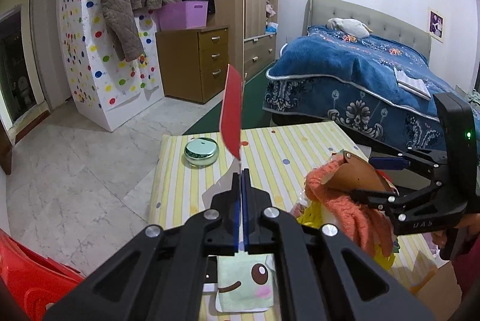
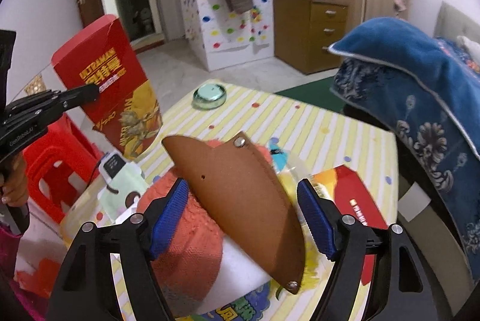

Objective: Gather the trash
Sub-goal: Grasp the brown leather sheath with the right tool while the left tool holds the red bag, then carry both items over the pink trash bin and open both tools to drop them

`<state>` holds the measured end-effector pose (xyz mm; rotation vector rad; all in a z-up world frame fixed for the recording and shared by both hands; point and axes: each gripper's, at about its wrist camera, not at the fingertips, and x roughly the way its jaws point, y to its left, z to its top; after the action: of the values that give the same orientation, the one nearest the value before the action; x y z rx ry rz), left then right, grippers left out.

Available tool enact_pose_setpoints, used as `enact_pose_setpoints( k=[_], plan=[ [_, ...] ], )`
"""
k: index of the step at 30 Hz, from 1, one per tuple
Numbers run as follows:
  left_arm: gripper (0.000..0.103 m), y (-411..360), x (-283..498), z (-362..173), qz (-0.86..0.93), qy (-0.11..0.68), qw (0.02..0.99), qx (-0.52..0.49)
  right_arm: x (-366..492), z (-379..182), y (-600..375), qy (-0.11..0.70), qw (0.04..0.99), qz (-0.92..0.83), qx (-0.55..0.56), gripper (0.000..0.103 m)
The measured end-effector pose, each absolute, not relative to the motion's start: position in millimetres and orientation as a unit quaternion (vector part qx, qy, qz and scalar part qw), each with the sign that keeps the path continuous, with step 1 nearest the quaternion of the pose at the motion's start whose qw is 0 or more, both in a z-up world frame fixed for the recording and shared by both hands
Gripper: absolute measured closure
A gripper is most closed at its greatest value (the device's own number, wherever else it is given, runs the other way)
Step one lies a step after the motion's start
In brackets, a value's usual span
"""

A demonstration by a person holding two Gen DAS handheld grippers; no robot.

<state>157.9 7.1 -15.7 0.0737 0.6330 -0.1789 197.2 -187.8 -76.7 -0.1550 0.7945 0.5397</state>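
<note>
Upright above the striped tabletop [image 1: 279,146], a flattened red Ultraman carton [image 2: 111,86] stood on its long axis, pinched by the left tongs [image 1: 242,180]. Right tongs [image 2: 243,216] gaped wide around a brown leather sheath [image 2: 240,201].

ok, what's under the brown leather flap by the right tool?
Under the flap: an orange knit and something white. Whatever lies further beneath is covered.
</note>
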Motion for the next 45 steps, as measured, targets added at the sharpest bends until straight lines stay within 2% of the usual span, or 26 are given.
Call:
enact_pose_setpoints(
  k=[3,7,11,19,27,37,45],
  plan=[
    [0.103,8.1,158.1,-18.5,-0.088,0.315,0.944,0.035,188.9,-78.4,-180.4,0.374,0.886,0.253,-0.100,0.031],
    [0.103,8.6,154.9,-18.1,-0.088,0.317,0.944,0.032,179.7,-72.5,-176.6,0.363,0.895,0.236,-0.109,0.047],
    [0.103,11.3,144.7,-10.9,-0.086,0.309,0.947,0.031,172.0,-57.0,-177.1,0.343,0.903,0.241,-0.098,0.051],
    [0.103,21.1,120.3,11.9,-0.083,0.287,0.954,0.025,152.2,-19.1,-179.4,0.312,0.918,0.239,-0.053,0.051],
    [0.103,11.0,79.7,58.4,-0.159,0.256,0.954,0.006,105.0,-0.8,-211.6,0.303,0.934,0.188,-0.004,0.051],
    [0.103,-85.9,36.1,83.3,-0.296,0.227,0.928,0.026,27.8,-2.4,-299.1,0.293,0.954,0.065,0.023,0.051],
    [0.103,-191.5,22.1,59.5,-0.393,0.224,0.891,0.035,-20.0,-27.6,-391.1,0.309,0.947,-0.066,0.051,0.051]
  ],
)
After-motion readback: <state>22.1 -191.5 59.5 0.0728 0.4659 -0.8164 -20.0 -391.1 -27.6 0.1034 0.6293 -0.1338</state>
